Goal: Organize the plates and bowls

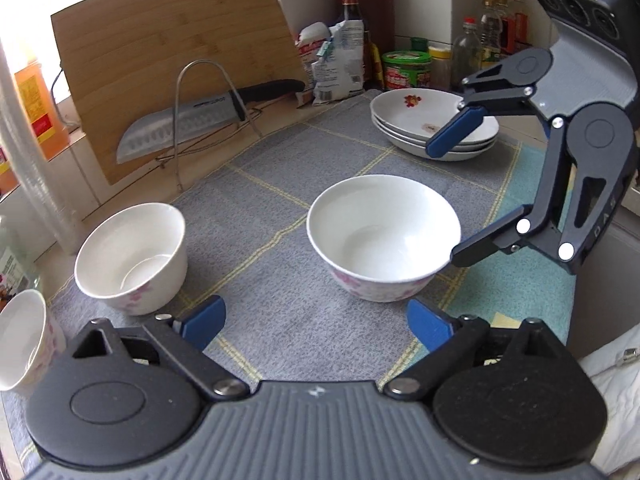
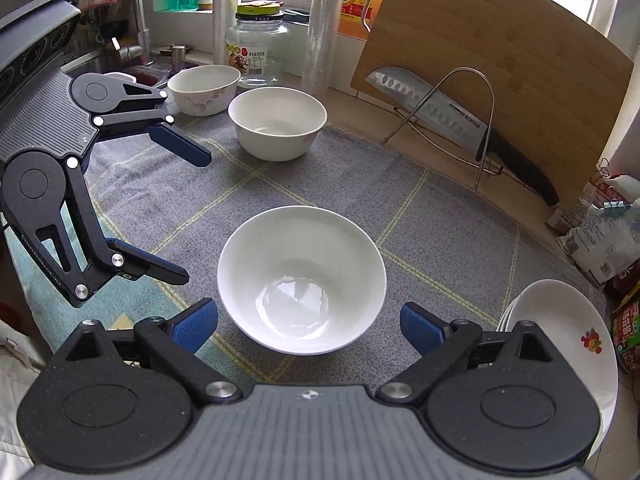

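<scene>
In the left wrist view, at about 8 o'clock, a small bowl [image 1: 22, 340] peeks in at the edge. Next to it, toward 9 o'clock, a second bowl [image 1: 132, 258] sits on the gray mat [image 1: 280, 184]. These two stand close together, so my guess is this side is where bowls get gathered.

In the middle sits the big bowl [image 1: 384, 240], alone and upright on the mat. Nothing is holding it. The left gripper [image 1: 316, 322] is at 6 o'clock with its blue fingers spread wide and nothing between them. The big bowl lies just past the tips.

To the right, at 3 o'clock, the right gripper [image 1: 454, 196] comes in from the side. Its fingers are wide apart too and grip nothing. The lower finger looks right next to the bowl's rim, but I cannot tell if it touches.

Behind it, at 1 o'clock, the plates [image 1: 404, 120] lie stacked one on another. That pile looks tidy already.

At the back, at 11 o'clock, a cutting board [image 1: 168, 40] leans on the wall with a knife [image 1: 180, 128] in a wire rack, kept out of the way.

I think the big bowl should go over by the other bowls next
</scene>
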A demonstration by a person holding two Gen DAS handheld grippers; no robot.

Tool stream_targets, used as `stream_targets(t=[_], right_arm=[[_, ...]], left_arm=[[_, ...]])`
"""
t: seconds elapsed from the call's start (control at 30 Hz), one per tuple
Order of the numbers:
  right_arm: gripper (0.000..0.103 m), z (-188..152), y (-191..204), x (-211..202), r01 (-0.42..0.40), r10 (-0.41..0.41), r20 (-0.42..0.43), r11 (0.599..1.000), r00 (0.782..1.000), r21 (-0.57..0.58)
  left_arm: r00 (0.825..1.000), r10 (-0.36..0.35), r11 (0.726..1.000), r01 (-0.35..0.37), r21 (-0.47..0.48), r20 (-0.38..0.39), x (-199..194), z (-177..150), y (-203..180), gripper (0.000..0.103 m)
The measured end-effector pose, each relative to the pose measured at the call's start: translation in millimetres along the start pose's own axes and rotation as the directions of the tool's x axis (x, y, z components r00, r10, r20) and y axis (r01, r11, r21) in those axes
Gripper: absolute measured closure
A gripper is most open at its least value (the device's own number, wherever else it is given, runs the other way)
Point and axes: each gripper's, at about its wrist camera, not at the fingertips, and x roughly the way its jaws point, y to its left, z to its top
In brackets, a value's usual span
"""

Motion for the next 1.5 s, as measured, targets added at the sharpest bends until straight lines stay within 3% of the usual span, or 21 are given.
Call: stream_targets(t=[0.17, 0.27, 0.5, 0.6, 0.87, 1.07, 1.33, 1.4, 1.5], right_arm=[[0.0, 15, 4, 6, -0.001, 0.001, 0.034, 1.0, 0.999, -0.004], [0.0, 26, 2, 14, -0.04, 0.042, 0.058, 0.998, 0.997, -0.04], [0.0, 51, 0, 34, -0.089, 0.092, 0.084, 0.995, 0.992, -0.046], [0.0, 62, 3, 46, -0.084, 0.086, 0.073, 0.996, 0.994, -0.024], [0.0, 92, 20, 76, -0.039, 0.041, 0.043, 0.999, 0.998, -0.035], [0.0, 110, 21, 96, -0.022, 0.022, 0.018, 0.999, 1.0, -0.029], [0.001, 136, 5, 123, -0.028, 0.027, 0.013, 0.996, 1.0, 0.084], [0.004, 141, 0, 131, -0.032, 0.031, 0.009, 0.994, 0.999, 0.109], [0.018, 147, -7, 143, -0.045, 0.046, -0.006, 0.988, 0.999, 0.149]], left_arm=[[0.996, 0.085, 0.989, -0.085, -0.118, -0.004, -16, -3, 18, 0.005], [0.984, 0.175, 0.972, -0.179, -0.153, -0.043, -17, -1, 27, 0.005], [0.957, 0.272, 0.957, -0.28, -0.077, -0.101, -15, 0, 54, 0.005], [0.957, 0.273, 0.96, -0.278, -0.036, -0.103, -13, -2, 70, 0.005], [0.976, 0.193, 0.978, -0.183, 0.097, -0.104, 7, -15, 107, 0.005], [0.986, 0.145, 0.984, -0.135, 0.115, -0.083, 21, -14, 129, 0.005], [0.994, 0.089, 0.991, -0.081, 0.105, -0.071, 42, -14, 138, 0.005], [0.994, 0.089, 0.991, -0.082, 0.11, -0.065, 47, -13, 138, 0.005], [0.995, 0.088, 0.99, -0.081, 0.111, -0.057, 52, -12, 138, 0.005]])
